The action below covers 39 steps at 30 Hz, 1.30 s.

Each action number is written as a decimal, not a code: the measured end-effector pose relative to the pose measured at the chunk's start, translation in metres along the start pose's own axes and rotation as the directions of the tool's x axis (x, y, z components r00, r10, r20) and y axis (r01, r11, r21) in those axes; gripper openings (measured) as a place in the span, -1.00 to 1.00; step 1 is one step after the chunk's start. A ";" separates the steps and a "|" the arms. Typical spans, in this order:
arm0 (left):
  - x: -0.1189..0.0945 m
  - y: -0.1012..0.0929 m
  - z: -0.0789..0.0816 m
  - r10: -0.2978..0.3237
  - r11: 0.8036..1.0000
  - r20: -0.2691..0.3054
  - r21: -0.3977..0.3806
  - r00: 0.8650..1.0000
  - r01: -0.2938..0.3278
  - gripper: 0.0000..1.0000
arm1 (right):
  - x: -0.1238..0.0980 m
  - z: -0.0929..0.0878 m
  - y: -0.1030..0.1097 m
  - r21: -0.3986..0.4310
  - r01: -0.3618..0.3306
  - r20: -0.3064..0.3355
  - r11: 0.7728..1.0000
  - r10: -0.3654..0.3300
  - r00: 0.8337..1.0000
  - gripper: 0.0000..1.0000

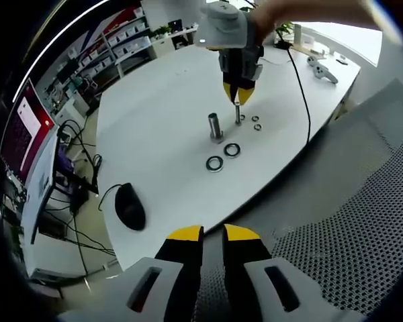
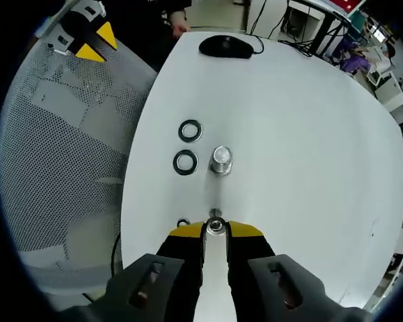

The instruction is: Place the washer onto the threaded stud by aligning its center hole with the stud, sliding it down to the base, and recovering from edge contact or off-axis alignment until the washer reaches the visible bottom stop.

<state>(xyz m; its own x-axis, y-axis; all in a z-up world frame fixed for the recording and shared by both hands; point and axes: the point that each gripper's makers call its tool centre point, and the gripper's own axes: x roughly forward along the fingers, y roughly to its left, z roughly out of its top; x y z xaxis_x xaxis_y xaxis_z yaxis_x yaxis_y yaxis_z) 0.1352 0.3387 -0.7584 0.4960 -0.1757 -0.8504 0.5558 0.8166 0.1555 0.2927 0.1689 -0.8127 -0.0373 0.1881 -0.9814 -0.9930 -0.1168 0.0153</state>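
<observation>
Left gripper view: the left gripper (image 1: pixel 213 235), yellow-tipped, is held nearly pressed together on nothing, over a grey mesh chair seat (image 1: pixel 363 221) and well back from the white table (image 1: pixel 161 114). The right gripper (image 1: pixel 238 96) is poised at the thin threaded stud (image 1: pixel 238 114), beside a thicker steel cylinder (image 1: pixel 215 127) and two dark flat ring washers (image 1: pixel 223 156).

Right gripper view: a small silver washer (image 2: pixel 215 225) is pinched between the right gripper's tips (image 2: pixel 215 230). A tilted washer is judged likely to catch on the threads and slip out. No containers are present.
</observation>
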 end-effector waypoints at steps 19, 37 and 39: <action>-0.001 -0.003 0.001 -0.015 1.000 0.003 0.000 1.000 0.015 -0.81 | 0.027 -0.004 0.003 -0.033 0.004 -0.030 0.999 -0.005 1.000 -0.74; -0.001 -0.003 0.000 -0.022 1.000 -0.003 0.007 1.000 0.022 -0.81 | 0.044 -0.012 0.001 -0.043 -0.005 -0.048 0.999 0.003 0.999 -0.75; -0.001 -0.003 0.000 -0.022 1.000 -0.003 0.006 1.000 0.022 -0.81 | 0.046 -0.014 0.001 -0.051 -0.006 -0.055 0.999 0.003 0.998 -0.75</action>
<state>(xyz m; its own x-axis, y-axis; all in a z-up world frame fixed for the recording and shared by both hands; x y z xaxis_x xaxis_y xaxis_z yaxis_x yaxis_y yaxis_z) 0.1332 0.3366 -0.7582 0.4818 -0.1916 -0.8551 0.5706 0.8092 0.1401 0.2912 0.1640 -0.8602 -0.0339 0.1334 -0.9905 -0.9859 -0.1672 0.0112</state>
